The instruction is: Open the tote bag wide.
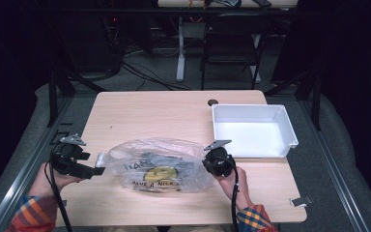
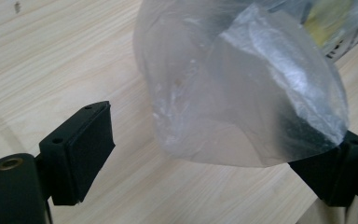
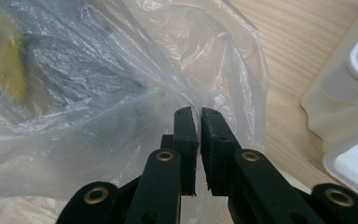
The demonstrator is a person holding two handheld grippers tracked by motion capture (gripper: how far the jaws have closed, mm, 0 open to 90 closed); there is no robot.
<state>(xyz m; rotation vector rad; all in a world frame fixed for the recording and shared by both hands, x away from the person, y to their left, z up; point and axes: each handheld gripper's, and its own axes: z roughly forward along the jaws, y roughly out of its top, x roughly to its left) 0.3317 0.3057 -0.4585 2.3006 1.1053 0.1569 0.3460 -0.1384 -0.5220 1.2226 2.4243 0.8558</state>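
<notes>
Plastic bag point(image 1: 160, 166) lies on desk point(image 1: 174, 111); right gripper point(image 1: 211, 163) pinches its edge as anchor, left gripper point(image 1: 98, 170) fingers point(image 2: 81, 151) released.

the clear plastic bag point(image 1: 157, 166) on the wooden table point(image 1: 174, 113) carries black printed lettering around a yellow smiley face point(image 1: 160, 173). below the face, in the high view, the line reads "have a nice", with the rest lost in the crumpled film. above the face a few large black letters show, starting with what looks like "ha", too creased to read further. in the left gripper view a scrap of black print sits at the bag's far edge, illegible.
</notes>
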